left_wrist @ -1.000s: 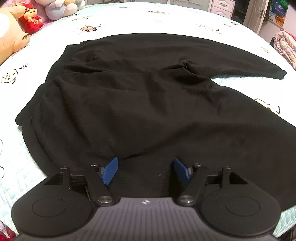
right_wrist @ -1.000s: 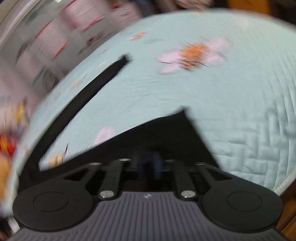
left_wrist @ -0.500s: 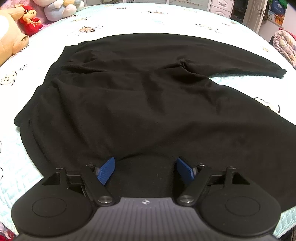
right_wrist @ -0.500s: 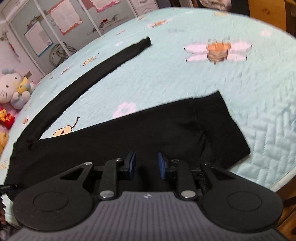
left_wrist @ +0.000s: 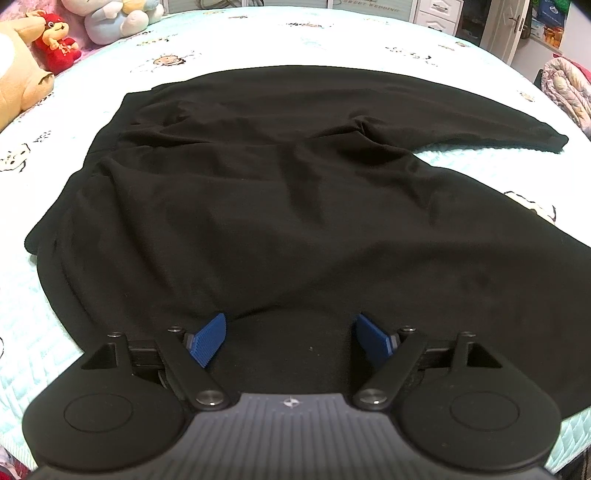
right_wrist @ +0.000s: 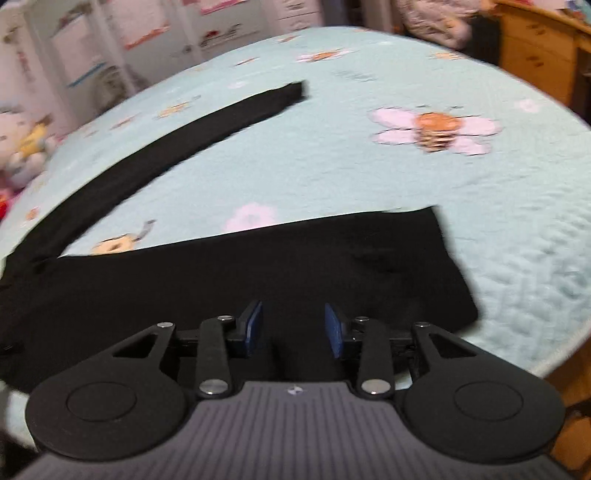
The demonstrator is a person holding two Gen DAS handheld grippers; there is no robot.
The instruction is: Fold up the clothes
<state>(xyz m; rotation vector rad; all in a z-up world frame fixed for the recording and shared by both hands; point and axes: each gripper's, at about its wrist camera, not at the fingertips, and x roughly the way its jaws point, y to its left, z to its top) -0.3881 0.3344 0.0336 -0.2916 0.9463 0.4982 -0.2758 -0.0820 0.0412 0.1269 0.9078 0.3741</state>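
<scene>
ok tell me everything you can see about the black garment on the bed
The black garment is a plain, soft-looking long-sleeved top spread mostly flat on the pale blue quilted bedspread, with loose wrinkles across the body. One sleeve stretches out straight to a cuffed end. Its near edge lies under both grippers; no pad is seen pinching it.

Bare quilt (right_wrist: pixel 369 177) lay open across the right wrist view's centre and right. Plush toys (left_wrist: pixel 74 33) crowded the left wrist view's upper left; a wooden cabinet (right_wrist: pixel 535 48) stood beyond the quilt's upper right.
</scene>
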